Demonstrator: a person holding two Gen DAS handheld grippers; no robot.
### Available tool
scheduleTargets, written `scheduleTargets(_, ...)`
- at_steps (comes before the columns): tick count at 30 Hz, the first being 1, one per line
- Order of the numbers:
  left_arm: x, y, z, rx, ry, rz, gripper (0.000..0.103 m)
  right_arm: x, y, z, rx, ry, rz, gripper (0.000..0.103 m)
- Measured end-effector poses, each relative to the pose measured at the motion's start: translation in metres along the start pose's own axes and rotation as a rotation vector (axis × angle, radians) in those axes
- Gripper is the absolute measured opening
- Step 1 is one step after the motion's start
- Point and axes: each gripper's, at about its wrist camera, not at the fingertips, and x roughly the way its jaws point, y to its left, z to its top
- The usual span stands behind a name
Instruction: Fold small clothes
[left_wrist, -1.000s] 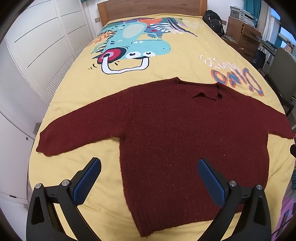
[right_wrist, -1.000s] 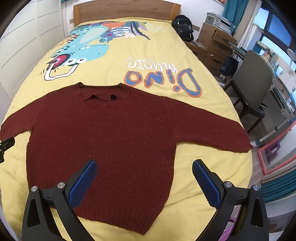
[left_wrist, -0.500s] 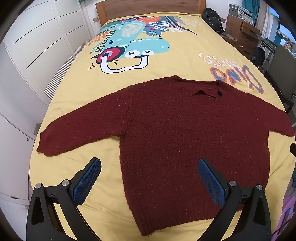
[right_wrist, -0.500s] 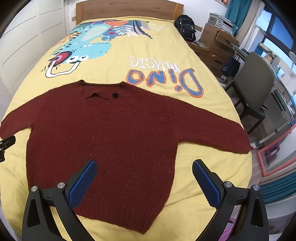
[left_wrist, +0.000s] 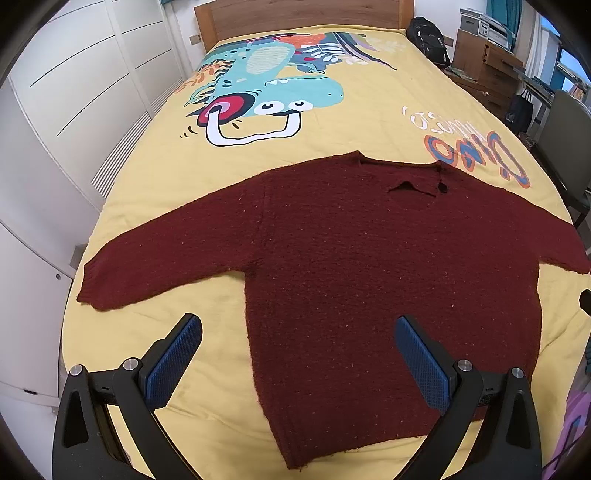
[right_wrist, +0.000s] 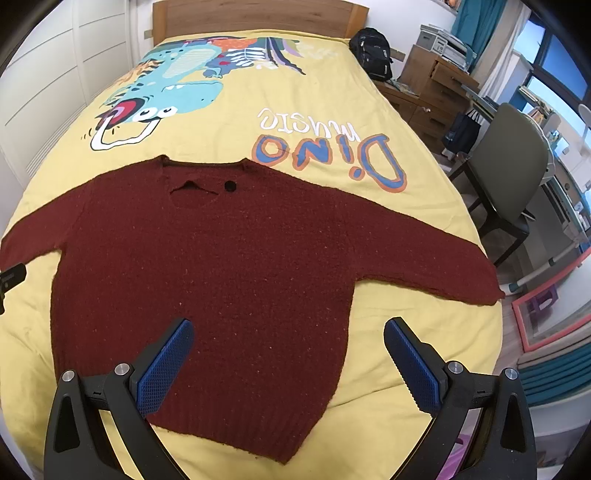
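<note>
Left wrist view has the left hand-held gripper (left_wrist: 297, 334) spread wide, blue pads (left_wrist: 173, 360) apart and nothing between them, hovering over the hem end of a dark red sweater (left_wrist: 369, 266). That sweater lies flat on the yellow dinosaur bedspread (left_wrist: 332, 122), sleeves out to both sides, neckline toward the headboard. Right wrist view: the right hand-held gripper (right_wrist: 288, 332) is just as wide, empty, poised above the sweater's (right_wrist: 221, 258) lower right side
</note>
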Motion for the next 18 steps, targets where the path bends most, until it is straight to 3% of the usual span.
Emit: scheduleTargets(18,0.0013,-0.0008,0.0001,0.007,0.008,0.001,0.102,0.0010,-0.0003,-0.0021,-0.001,0.006,-0.005,0.102)
